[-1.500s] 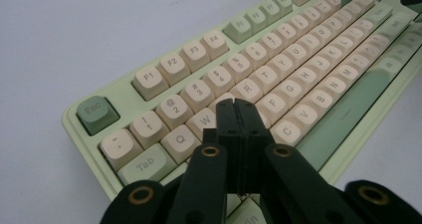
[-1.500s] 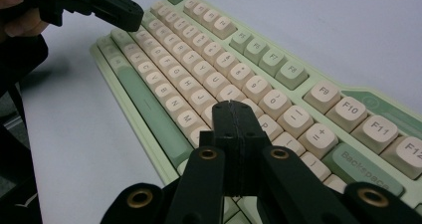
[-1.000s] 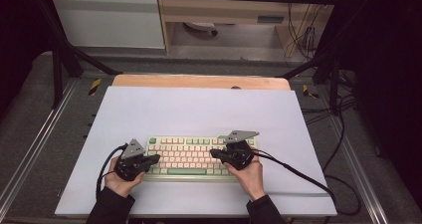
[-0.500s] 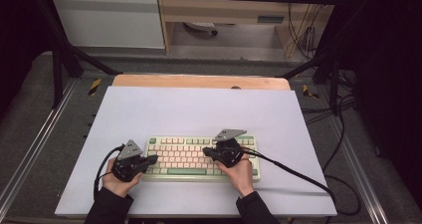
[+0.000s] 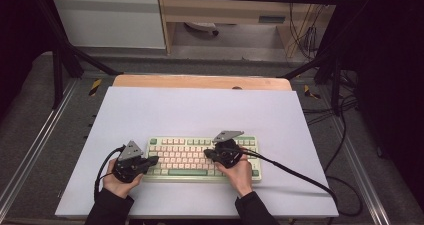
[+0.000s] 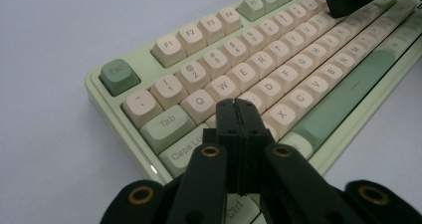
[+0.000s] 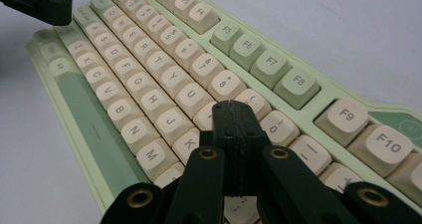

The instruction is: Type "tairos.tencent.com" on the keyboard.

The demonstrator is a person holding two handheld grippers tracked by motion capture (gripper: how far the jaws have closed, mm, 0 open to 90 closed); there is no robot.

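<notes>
Green keyboard lies under both closed tools: left tool, right tool.

I note black sleeves on both forearms, each hand gripping a black claw, left claw and right claw, each topped by a grey three-cornered plate, trailing black cable, with brass-ringed pivots on its arms.

**Dim room around a pale worktop**

Pale lavender-white rectangular worktop, brightly lit, over a light wooden board showing along the far edge. Grey carpeted floor on both sides, crossed by metal rails. Black frame tubes overhead and at the far corners. White cabinet panel and wooden shelf unit behind. Black cables trailing at right.
</notes>
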